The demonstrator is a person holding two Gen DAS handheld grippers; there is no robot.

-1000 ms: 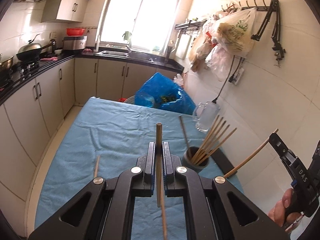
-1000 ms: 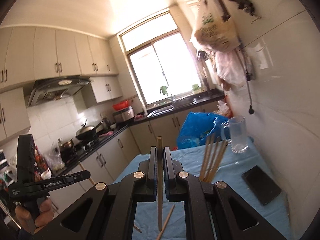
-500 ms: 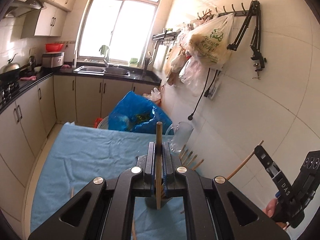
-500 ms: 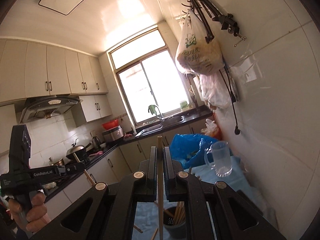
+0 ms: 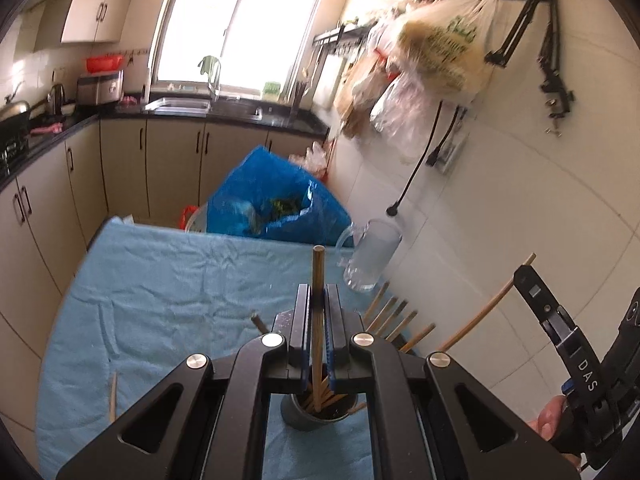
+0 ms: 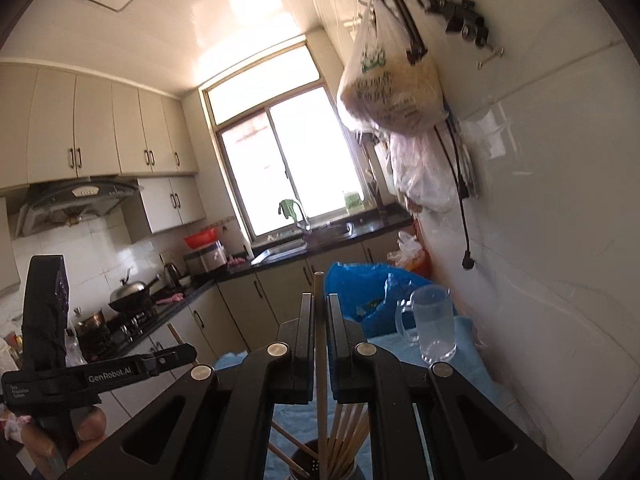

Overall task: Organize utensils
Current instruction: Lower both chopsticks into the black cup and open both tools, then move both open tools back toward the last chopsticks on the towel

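Chopsticks (image 5: 318,320) (image 6: 320,360) stand clenched upright in both the left gripper (image 5: 318,312) and right gripper (image 6: 320,320), above the dark holder cup (image 5: 318,414) at six o'clock. Released off-centre, either could strike the crowded sticks (image 5: 394,320) and tip out.

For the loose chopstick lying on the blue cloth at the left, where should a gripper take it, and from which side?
Probably at mid-length of the loose chopstick, coming from above with the jaws across its thin shaft. It lies flat on the blue cloth, apart from the chopstick holder, so a side approach would likely catch the cloth.
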